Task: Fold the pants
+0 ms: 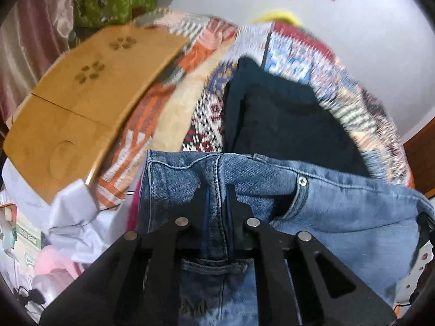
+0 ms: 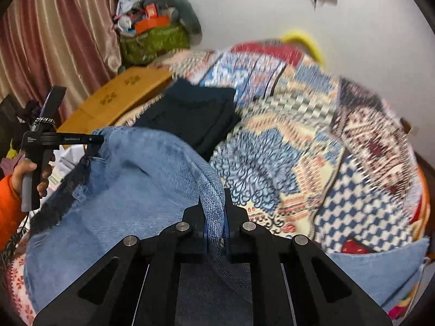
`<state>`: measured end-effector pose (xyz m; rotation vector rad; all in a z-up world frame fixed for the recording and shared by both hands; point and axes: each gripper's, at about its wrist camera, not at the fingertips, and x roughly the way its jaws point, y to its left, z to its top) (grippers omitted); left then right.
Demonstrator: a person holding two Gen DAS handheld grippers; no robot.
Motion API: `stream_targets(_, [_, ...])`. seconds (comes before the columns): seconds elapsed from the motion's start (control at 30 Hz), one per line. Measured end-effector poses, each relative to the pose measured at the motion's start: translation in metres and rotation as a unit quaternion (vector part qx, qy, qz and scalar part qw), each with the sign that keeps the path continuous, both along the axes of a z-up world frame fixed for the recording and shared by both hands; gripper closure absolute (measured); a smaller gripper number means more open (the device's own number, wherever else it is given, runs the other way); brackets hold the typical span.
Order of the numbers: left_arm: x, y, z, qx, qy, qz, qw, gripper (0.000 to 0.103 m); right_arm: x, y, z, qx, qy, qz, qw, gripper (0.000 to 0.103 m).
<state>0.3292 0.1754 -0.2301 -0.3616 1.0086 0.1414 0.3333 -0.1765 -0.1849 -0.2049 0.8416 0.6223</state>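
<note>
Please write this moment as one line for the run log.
left gripper: shut on jeans waistband | right gripper: shut on jeans edge | jeans: lifted over patterned blanket | dark folded garment: behind

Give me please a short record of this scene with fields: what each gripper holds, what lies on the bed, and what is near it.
left gripper: shut on the blue jeans, at a seam near the waistband
right gripper: shut on a rolled edge of the same jeans
jeans state: lifted and stretched between both grippers, not yet folded
on the bed: dark navy garment, already folded, on the patchwork blanket
beside the bed: bamboo lap tray
background: pink curtain, green bag
image quality: motion blur on the blanket
</note>
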Motion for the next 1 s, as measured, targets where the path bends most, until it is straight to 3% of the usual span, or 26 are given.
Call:
stream_targets(0.13, [-0.042,-0.007,0.043,0.028,-0.036,-0.011,0.9989,0.095,-0.031,-0.011,0.031,0.005,-0.018,0.015,1.000,0.096])
stream_targets(0.33, [-0.121,-0.013,0.076,0.045,-0.062,-0.019,0.9969,0.095,-0.096,-0.012,0.047,0.005,-0.050,0.036,0.998,0.096])
stream_targets(0.5, [-0.181,-0.010,0.073,0.043,-0.045,-0.004,0.9981,0.095,-0.150,-0.012,0.039,0.014,-0.049,0.054,0.997,0.096])
stream_targets(0.77, [-0.241,-0.006,0.039,-0.028,0.010,0.003,0.9996,0.095,-0.193,-0.019,0.017,0.035,0.000,0.053,0.998,0.096])
stream_targets(0.87, [-0.255,-0.013,0.044,0.010,0.013,-0.003,0.9999,0.095,-0.199,-0.025,0.009,0.043,0.036,0.053,0.997,0.092])
stream_targets(1.0, [-0.263,-0.018,0.064,0.047,-0.005,-0.011,0.9988,0.086,-0.208,-0.033,0.013,0.038,0.032,0.051,0.997,0.087])
